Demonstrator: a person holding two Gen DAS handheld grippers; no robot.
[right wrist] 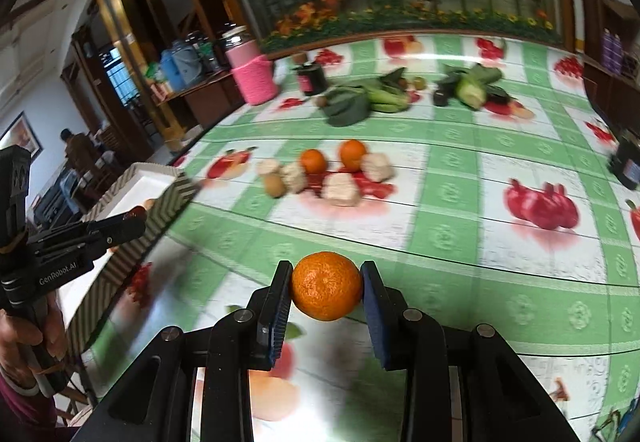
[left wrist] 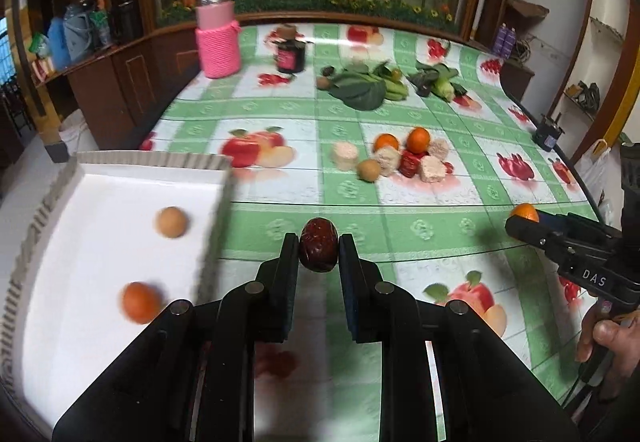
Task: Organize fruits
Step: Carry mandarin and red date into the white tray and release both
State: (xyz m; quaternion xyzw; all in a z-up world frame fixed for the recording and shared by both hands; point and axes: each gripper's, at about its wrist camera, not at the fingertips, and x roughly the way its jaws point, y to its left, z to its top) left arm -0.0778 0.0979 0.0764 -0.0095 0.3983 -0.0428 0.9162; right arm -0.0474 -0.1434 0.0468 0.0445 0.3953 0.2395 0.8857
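Note:
My left gripper (left wrist: pixel 319 246) is shut on a dark red jujube (left wrist: pixel 318 250), held above the tablecloth just right of the white tray (left wrist: pixel 100 178). The tray holds a tan round fruit (left wrist: pixel 171 222) and an orange fruit (left wrist: pixel 140 302). My right gripper (right wrist: pixel 326 284) is shut on a mandarin orange (right wrist: pixel 326 286) above the table; it also shows in the left wrist view (left wrist: pixel 524 216). A pile on the table has two oranges (left wrist: pixel 418 140), a brown kiwi-like fruit (left wrist: pixel 369 170), red jujubes (left wrist: pixel 410 162) and pale cake blocks (left wrist: pixel 432 168).
Leafy greens (left wrist: pixel 360 88) and more vegetables (left wrist: pixel 440 82) lie farther back. A pink knitted jar (left wrist: pixel 218 42) and a dark jar (left wrist: pixel 290 54) stand at the back left. A small black device (left wrist: pixel 548 132) sits at the right table edge.

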